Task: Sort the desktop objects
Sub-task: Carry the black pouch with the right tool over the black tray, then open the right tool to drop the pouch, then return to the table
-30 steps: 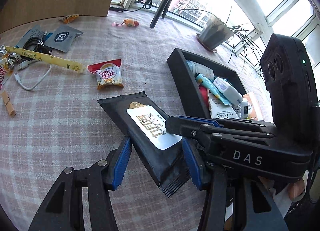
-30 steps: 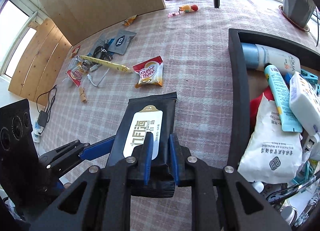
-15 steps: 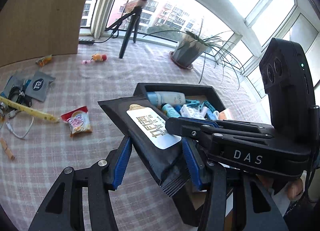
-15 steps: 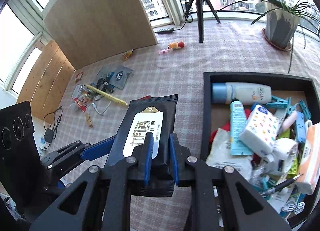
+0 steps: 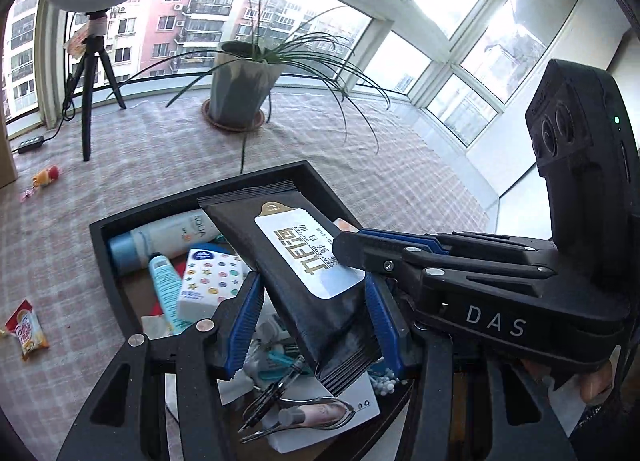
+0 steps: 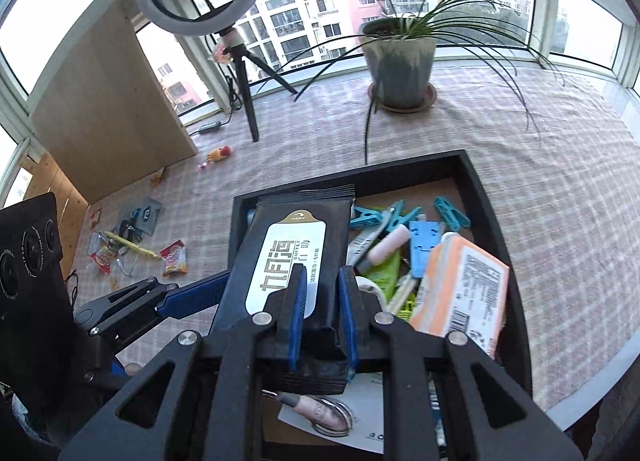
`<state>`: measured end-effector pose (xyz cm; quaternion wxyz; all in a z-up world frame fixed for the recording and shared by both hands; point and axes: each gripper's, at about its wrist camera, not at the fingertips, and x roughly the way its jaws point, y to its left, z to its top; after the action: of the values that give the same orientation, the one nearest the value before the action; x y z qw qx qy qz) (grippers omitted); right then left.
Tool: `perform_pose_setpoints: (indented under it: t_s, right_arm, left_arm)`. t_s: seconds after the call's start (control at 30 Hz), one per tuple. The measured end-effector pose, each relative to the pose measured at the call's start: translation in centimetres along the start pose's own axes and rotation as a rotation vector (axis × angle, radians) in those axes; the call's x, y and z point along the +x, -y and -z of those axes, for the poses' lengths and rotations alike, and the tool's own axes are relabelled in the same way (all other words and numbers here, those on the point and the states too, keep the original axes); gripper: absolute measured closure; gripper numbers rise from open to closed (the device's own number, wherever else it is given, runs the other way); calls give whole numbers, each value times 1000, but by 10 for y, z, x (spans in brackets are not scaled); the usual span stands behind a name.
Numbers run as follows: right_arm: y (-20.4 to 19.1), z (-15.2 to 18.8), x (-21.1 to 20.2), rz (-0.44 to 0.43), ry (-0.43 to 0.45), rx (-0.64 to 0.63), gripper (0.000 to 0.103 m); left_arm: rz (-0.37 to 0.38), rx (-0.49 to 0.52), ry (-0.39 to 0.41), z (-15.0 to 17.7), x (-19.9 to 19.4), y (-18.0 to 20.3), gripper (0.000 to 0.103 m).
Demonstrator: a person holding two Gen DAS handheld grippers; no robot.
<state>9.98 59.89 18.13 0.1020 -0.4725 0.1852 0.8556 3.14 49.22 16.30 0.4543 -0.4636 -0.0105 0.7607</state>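
Note:
A black wet-wipes pack (image 5: pixel 304 257) with a white label is held in the air over the black tray (image 5: pixel 120 301), which is full of bottles, tubes, clips and packets. My left gripper (image 5: pixel 312 321) has its blue pads against both long sides of the pack. My right gripper (image 6: pixel 322 309) is shut on the pack's near end (image 6: pixel 296 253) and also shows in the left wrist view (image 5: pixel 400 249), coming in from the right. The tray also shows in the right wrist view (image 6: pixel 500 229).
A potted plant (image 6: pixel 400 61) and a ring-light tripod (image 6: pixel 244 93) stand at the back of the checked tablecloth. Snack sachets (image 6: pixel 174 259), a yellow strip and cables lie at the left. An orange packet (image 6: pixel 460 293) leans in the tray. The table's edge is close at the right.
Both grippers have carried the pack up off the cloth and to the right, from beside the tray to above it. The grip on the pack has not changed.

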Motion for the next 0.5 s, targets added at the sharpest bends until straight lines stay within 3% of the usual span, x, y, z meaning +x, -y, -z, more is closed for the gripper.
perform_pose_setpoints:
  t_s: [0.23, 0.4, 0.5]
  right_arm:
    - [24, 4, -10, 51, 26, 56, 84]
    - [-2, 5, -3, 37, 24, 12, 83]
    - [-26, 4, 6, 15, 22, -19, 74]
  left_arm:
    - [-22, -11, -22, -2, -1, 1, 53]
    - [-73, -71, -19, 5, -17, -33, 53]
    - [-109, -116, -17, 13, -31, -62, 53]
